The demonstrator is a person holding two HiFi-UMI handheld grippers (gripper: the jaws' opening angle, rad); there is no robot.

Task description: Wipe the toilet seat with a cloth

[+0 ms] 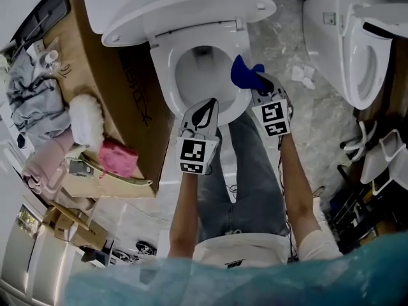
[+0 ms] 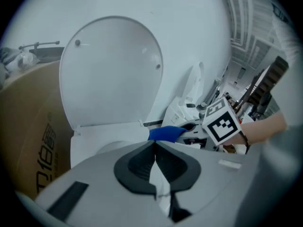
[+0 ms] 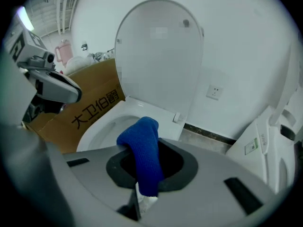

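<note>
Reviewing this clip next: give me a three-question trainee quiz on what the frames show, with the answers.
1. True or false: the toilet lid is raised.
2. Which gripper holds the blue cloth? A: left gripper. B: right gripper. C: neither.
3. Fill in: in the left gripper view, the left gripper's jaws are ___ (apart / together).

Key: 1 true; 2 B; 3 together.
</note>
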